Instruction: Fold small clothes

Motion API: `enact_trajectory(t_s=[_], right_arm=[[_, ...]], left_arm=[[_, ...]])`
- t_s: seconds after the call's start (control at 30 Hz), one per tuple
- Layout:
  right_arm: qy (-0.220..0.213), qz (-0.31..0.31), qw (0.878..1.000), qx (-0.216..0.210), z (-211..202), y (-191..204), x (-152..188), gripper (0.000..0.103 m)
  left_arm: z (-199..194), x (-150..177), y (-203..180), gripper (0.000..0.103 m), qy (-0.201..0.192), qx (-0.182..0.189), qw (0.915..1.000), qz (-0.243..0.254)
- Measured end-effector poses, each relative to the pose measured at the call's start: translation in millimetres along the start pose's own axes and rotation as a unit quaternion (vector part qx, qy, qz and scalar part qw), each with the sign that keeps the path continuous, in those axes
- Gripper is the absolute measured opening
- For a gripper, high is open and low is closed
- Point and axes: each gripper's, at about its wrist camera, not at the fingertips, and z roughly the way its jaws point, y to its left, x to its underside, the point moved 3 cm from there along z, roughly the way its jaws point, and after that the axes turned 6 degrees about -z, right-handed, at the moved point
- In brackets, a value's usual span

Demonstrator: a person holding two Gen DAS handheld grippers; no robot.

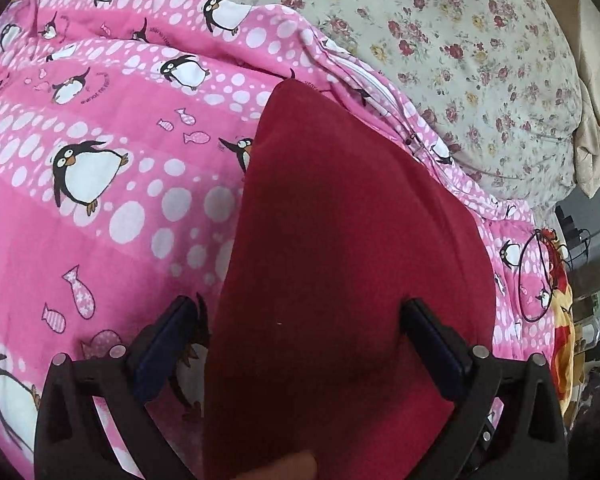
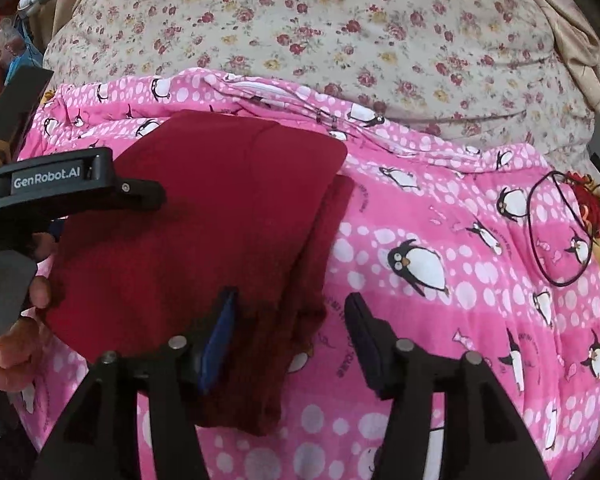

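red garment (image 2: pixel 204 216) on pink blanket (image 2: pixel 440 208) | between open right gripper (image 2: pixel 290 320) fingers

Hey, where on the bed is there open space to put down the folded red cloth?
Open quilt lies between the red cloth and the cord loop; floral sheet beyond is bare too. Left is crowded by the left gripper.

Black cord loop (image 2: pixel 562 228) right; pink blanket (image 2: pixel 440 208) open

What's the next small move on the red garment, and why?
Probably close the right gripper on the red garment: its jaws stand open around the near edge, where a lower layer sticks out unaligned. The left gripper is open too, gripping nothing.
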Motion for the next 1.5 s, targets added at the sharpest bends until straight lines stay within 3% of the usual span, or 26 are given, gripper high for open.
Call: enact_trajectory(t_s=[0.23, 0.6, 0.7, 0.83, 0.93, 1.03, 1.2, 1.4, 1.5], right_arm=[[-0.008, -0.017, 1.0, 0.024, -4, 8, -1, 0.06], [0.0, 0.0, 1.0, 0.019, -2, 2, -1, 0.064], [-0.002, 0.011, 1.0, 0.008, -23, -1, -2, 0.064], [-0.065, 0.031, 0.997, -0.009, -87, -15, 8, 0.065], [-0.09, 0.054, 0.994, -0.022, -123, -30, 29, 0.065], [-0.089, 0.074, 0.993, -0.022, -132, -39, 49, 0.066], [-0.087, 0.086, 0.992, -0.006, -129, -37, 58, 0.066], [-0.078, 0.103, 0.991, 0.023, -117, -40, 55, 0.066], [-0.074, 0.12, 0.99, 0.02, -110, -44, 53, 0.066]], left_arm=[[2, -1, -3, 0.086, -0.015, -0.007, 0.9998, 0.01], [-11, 9, -8, 0.086, -0.027, -0.032, 0.998, 0.048], [-39, 29, -12, 0.084, -0.054, -0.069, 0.9925, 0.084], [-84, 79, -11, 0.084, -0.109, -0.136, 0.9778, 0.117], [-104, 103, -12, 0.084, -0.111, -0.141, 0.9769, 0.116], [-115, 113, -20, 0.084, -0.124, -0.156, 0.9713, 0.131], [-113, 127, -47, 0.084, -0.145, -0.113, 0.9668, 0.178], [-100, 138, -56, 0.084, -0.142, -0.115, 0.9594, 0.214], [-97, 134, -53, 0.084, -0.134, -0.112, 0.9627, 0.206]])
